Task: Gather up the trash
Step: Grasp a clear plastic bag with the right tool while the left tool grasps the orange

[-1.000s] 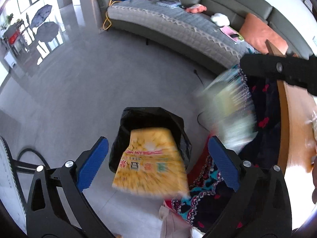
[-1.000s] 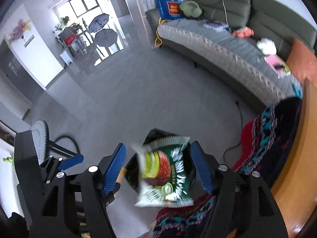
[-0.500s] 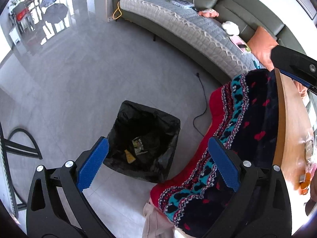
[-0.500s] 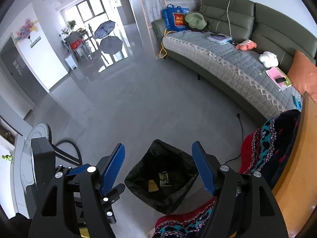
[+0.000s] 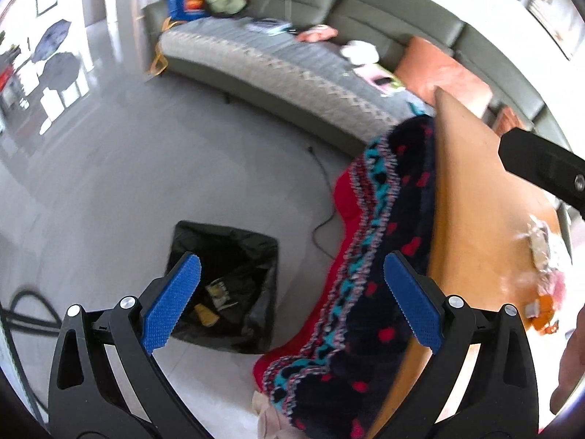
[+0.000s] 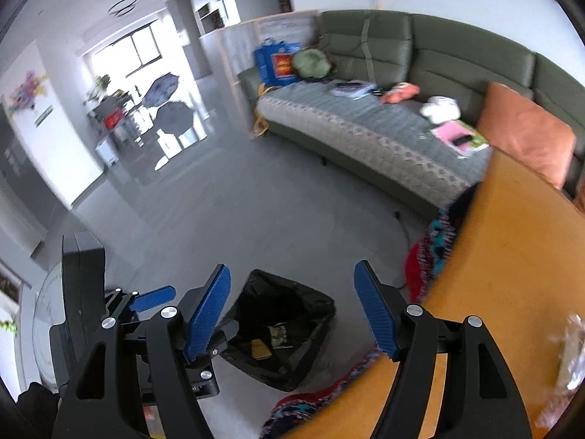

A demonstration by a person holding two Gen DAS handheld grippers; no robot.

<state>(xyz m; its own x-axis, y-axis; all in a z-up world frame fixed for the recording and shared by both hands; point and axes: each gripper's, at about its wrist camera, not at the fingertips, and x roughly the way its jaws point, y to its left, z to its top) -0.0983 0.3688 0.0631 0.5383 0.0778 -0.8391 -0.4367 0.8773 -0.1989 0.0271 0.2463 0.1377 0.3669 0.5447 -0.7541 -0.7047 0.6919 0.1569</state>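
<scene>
Hovering with fingers released and holding nothing, the left gripper (image 5: 290, 305) and right gripper (image 6: 292, 311) hang above the black trash bag (image 5: 234, 252) on the floor (image 5: 146, 168) beside the desk's (image 5: 475, 190) blanket-draped (image 5: 384, 241) edge, two wrappers (image 6: 272, 340) lying inside it.
</scene>
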